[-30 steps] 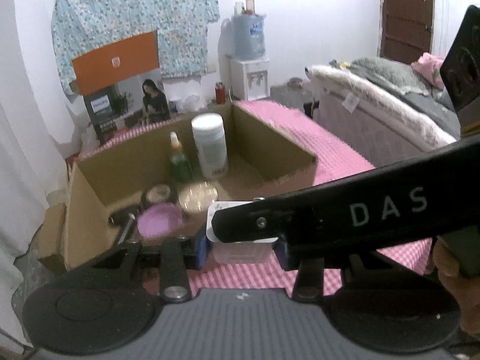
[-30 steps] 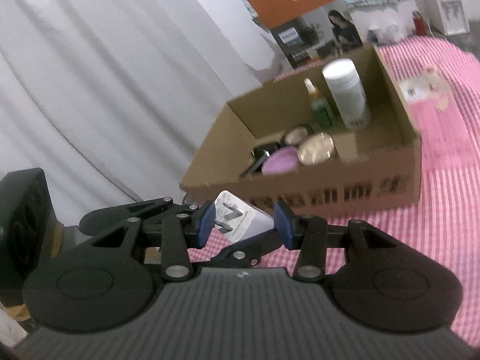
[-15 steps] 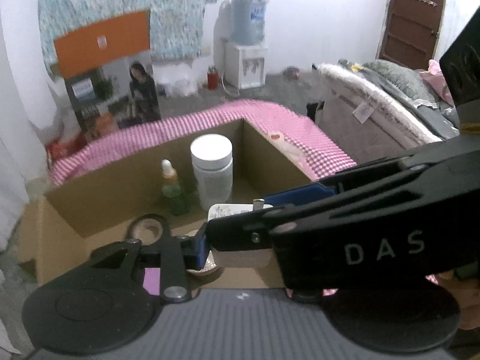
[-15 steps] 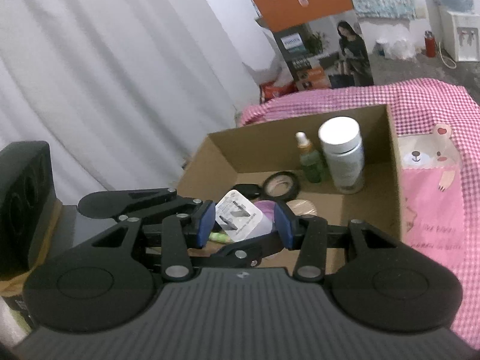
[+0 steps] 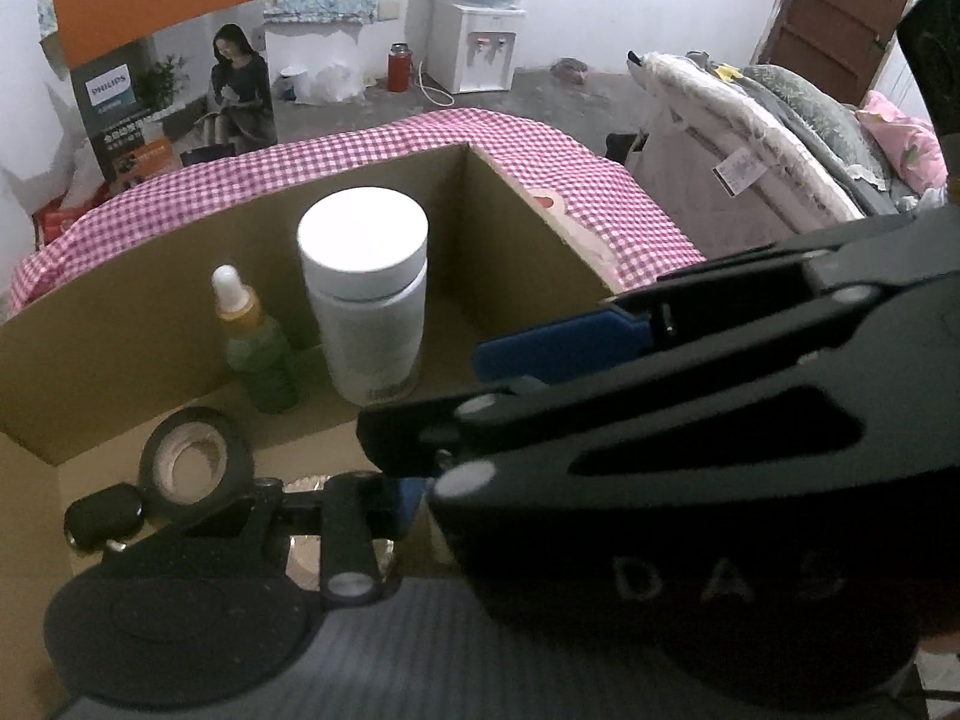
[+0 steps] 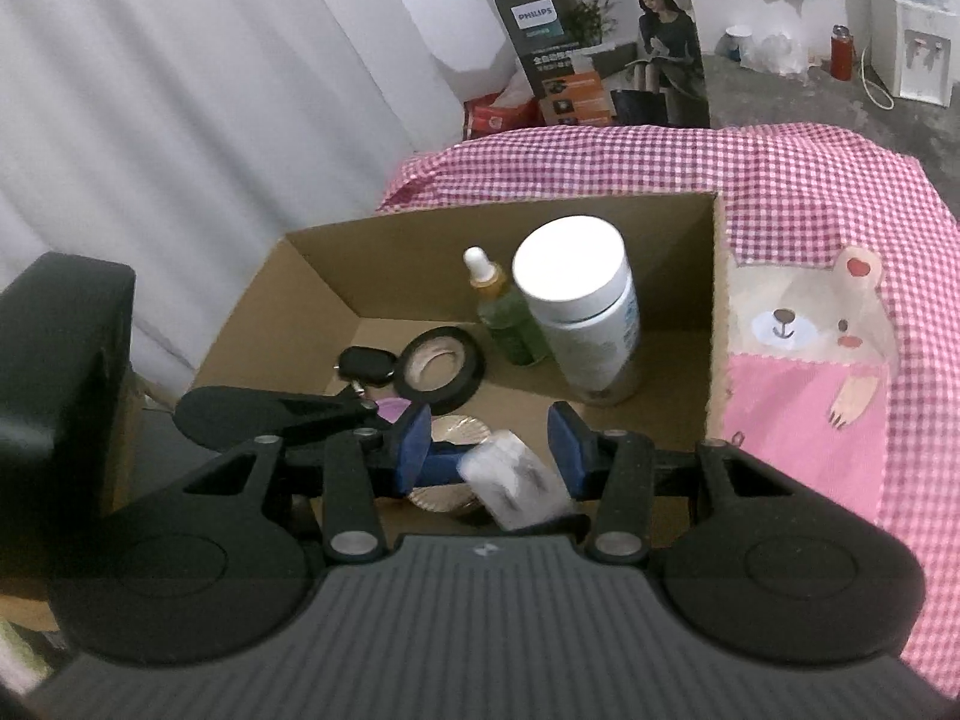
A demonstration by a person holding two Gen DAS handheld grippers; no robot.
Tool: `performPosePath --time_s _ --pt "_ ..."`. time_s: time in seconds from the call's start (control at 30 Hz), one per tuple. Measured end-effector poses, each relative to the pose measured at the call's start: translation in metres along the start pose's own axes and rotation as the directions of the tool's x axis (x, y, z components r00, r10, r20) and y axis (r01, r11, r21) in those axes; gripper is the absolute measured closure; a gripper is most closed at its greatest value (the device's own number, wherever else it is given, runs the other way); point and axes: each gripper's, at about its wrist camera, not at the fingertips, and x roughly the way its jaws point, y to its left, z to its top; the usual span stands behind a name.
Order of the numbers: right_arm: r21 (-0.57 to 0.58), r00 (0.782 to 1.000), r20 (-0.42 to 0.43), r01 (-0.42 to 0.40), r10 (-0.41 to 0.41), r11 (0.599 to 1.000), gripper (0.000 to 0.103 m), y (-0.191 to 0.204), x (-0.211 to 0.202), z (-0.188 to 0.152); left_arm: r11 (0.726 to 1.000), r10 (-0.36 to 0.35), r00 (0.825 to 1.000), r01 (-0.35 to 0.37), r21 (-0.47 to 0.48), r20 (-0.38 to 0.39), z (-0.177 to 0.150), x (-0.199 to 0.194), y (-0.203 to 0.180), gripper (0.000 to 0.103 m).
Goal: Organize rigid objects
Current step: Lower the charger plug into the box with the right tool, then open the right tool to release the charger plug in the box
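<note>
R claw (image 6: pixel 491 450) hangs half open over the cardboard box (image 6: pixel 504 213), gripping nothing. The white plug (image 6: pixel 510 480), blurred and tilted, is btwn its pads, inside the box's near end. L claw (image 6: pixel 447 468) jaws have just been opening; we can't tell if they still hold the plug.

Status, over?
Left gripper jaws just opening; white plug adapter blurred by its pad, grip unclear. Right gripper open, empty, crossed over left. Both above cardboard box.

Right claw (image 6: pixel 489 459) agape, crossing left claw (image 5: pixel 420 495); left's jaws just opening, nothing gripped.
</note>
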Motion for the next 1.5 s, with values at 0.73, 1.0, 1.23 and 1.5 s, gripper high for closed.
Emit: performPosePath --time_s 0.73,1.0,1.23,1.5 --pt "0.067 0.995 0.095 -0.019 0.012 0.998 0.049 -0.015 -0.020 -0.002 0.999 0.041 0.998 -0.042 0.009 0.050 -0.003 -0.019 -0.002 0.032" --pt "0.118 0.982 0.191 -0.010 -0.012 0.993 0.026 0.002 -0.040 -0.025 0.999 0.046 0.993 -0.045 -0.014 0.109 -0.019 -0.054 0.002 0.013" --pt "0.143 0.964 0.265 -0.022 -0.017 0.989 0.014 0.020 -0.058 -0.047 0.996 0.093 0.983 -0.092 -0.013 0.157 -0.038 -0.087 0.001 0.008" --pt "0.143 0.954 0.298 -0.012 -0.032 0.990 0.007 0.041 -0.073 -0.065 0.990 0.143 0.970 -0.143 -0.019 0.197 -0.059 -0.109 0.002 0.004"
